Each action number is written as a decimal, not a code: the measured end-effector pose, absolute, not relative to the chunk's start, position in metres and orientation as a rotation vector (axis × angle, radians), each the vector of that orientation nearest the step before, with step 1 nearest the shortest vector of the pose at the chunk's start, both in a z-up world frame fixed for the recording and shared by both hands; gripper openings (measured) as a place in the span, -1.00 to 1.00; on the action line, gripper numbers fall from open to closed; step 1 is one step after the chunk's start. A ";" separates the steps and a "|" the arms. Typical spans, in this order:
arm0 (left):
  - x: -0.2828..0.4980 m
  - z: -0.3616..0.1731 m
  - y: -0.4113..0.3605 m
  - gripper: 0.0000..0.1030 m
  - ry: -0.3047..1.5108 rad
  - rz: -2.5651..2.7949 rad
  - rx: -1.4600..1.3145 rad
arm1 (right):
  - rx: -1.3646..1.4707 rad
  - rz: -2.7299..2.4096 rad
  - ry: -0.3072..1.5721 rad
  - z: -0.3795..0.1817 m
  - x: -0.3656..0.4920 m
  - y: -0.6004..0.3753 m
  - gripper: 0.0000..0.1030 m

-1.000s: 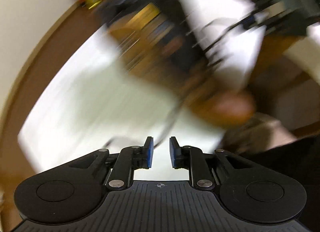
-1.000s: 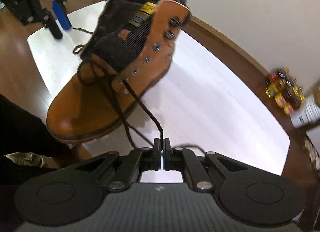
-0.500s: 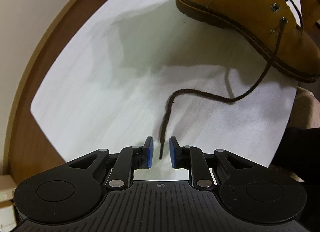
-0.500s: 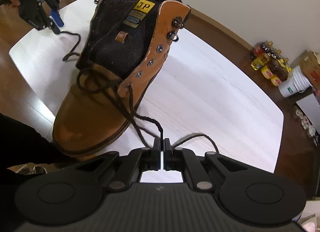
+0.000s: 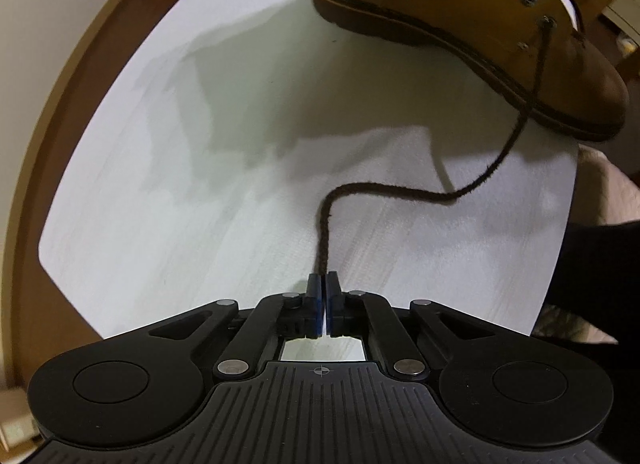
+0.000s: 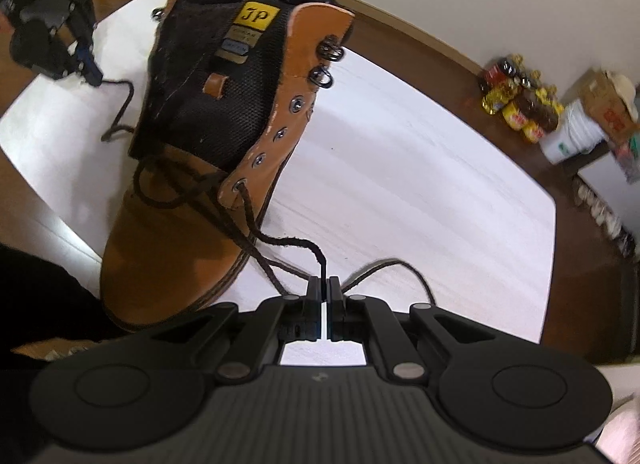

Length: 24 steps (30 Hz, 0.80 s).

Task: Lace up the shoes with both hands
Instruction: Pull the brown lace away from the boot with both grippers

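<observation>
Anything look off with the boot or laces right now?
The boot sits with its toe past the table edge. Only its lowest eyelets are laced. Each hand-held gripper, left and right, pinches a lace end.

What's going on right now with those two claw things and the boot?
Left gripper shut on lace end. Right gripper shut on other lace end. Boot half laced on table. Nothing in the way.

Left gripper (image 5: 324, 284) fingers, apart 0.5 s ago with the lace end lying loose between them, have now closed on that lace end (image 5: 322, 248). Left-wrist view was motion-blurred 1 s ago, now sharp.
</observation>
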<state>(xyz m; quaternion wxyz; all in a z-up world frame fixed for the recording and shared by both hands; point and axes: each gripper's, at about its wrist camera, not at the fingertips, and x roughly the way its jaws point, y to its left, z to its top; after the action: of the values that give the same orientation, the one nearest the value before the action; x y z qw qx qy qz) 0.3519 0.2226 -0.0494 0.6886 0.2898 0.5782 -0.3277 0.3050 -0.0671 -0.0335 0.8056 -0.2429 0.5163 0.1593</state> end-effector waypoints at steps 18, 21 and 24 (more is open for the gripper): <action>0.280 0.088 0.190 -0.98 1.198 -1.076 0.209 | -0.189 0.144 0.988 0.033 0.244 -0.107 -0.95; 0.271 0.096 0.200 -0.98 1.123 -1.188 0.242 | -0.178 0.030 0.956 0.046 0.212 -0.098 -0.95; 0.259 0.105 0.217 -0.98 1.095 -1.223 0.245 | -0.164 -0.081 0.932 0.054 0.174 -0.076 -0.95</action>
<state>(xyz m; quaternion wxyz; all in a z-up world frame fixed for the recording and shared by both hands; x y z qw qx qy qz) 0.2588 0.2167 0.1051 0.6751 0.1088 0.4869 -0.5435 0.1744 -0.0758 0.0539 0.8893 -0.0788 0.4488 -0.0391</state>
